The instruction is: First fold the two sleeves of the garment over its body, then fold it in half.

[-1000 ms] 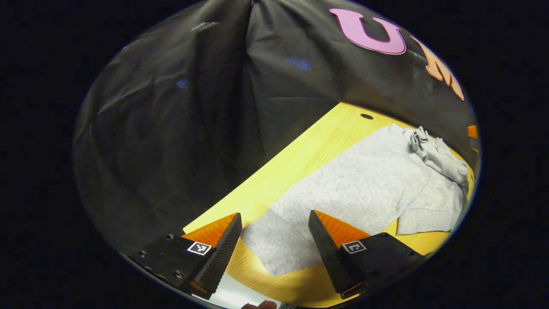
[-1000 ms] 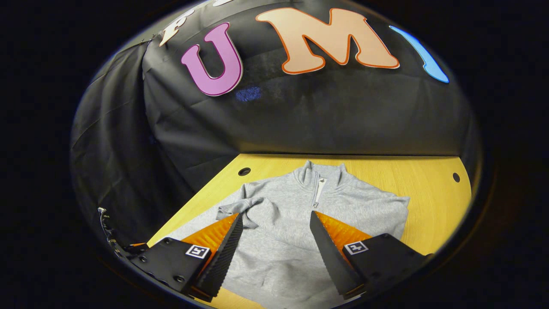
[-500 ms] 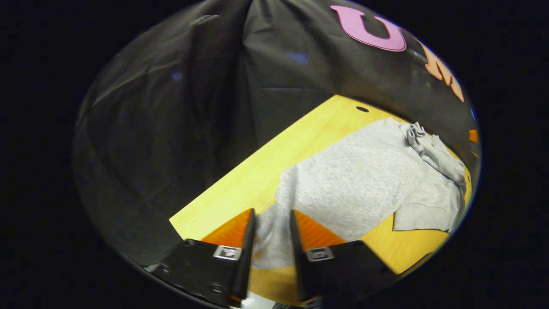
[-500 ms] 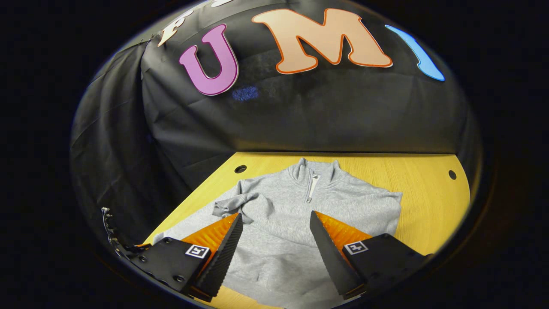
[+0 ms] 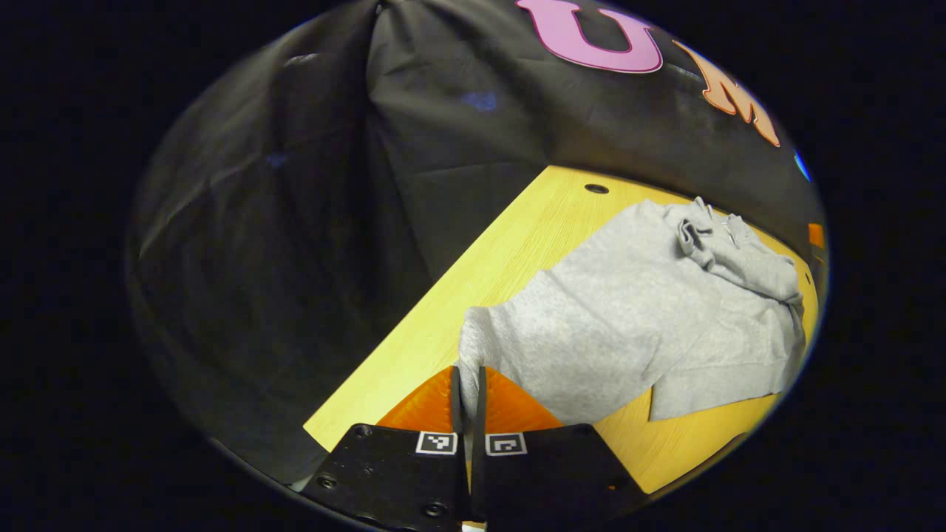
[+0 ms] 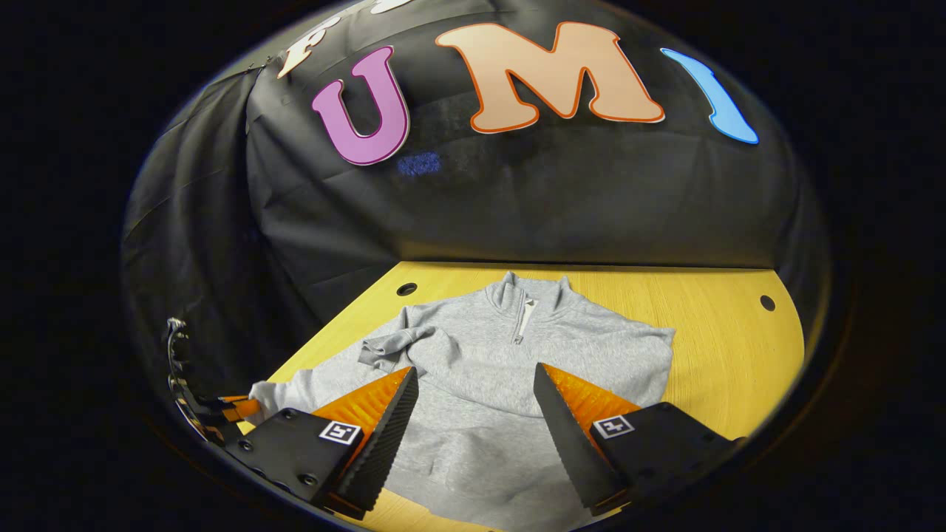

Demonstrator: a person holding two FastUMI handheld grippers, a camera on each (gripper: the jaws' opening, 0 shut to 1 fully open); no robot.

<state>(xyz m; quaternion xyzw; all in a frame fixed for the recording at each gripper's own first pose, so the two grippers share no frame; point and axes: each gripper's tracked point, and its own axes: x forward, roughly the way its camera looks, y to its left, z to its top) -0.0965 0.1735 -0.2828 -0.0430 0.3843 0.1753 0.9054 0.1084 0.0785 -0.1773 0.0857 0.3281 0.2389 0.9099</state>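
Garment: a grey quarter-zip sweatshirt [image 6: 480, 369] lay front-up on the yellow wooden table [image 6: 724, 347], its stand-up collar [image 6: 528, 292] toward the booth's back wall and its short zip [image 6: 523, 321] running down from the neck.

Left gripper: and there it was, the left gripper [image 5: 467, 384] closed right down on the hem corner [image 5: 473, 347] of the sweatshirt, both fingers pressing a thin pinch of grey cloth with barely a slit between them.

Hem corner: pulled up off the table into a small peak at the fingertips, the fabric sloping away from it toward the body.

Left sleeve: bunched and folded in over the chest, its cuff [image 6: 373, 351] lying crumpled on the body in the right gripper view; in the left gripper view the same heap [image 5: 728, 255] sat at the far end of the garment.

Right gripper: the right gripper [image 6: 473, 384] hovered above the lower body of the sweatshirt, jaws spread wide, nothing between them, not touching the cloth as far as could be told.

Right sleeve: could not be made out past the right shoulder [image 6: 658, 340].

Table: two round holes [image 6: 406, 288] near the back edge, one at each side, both clear of the garment.

Far left of the right gripper view: the left gripper [image 6: 222, 410] showed low at the table's near corner, beside the grey hem.
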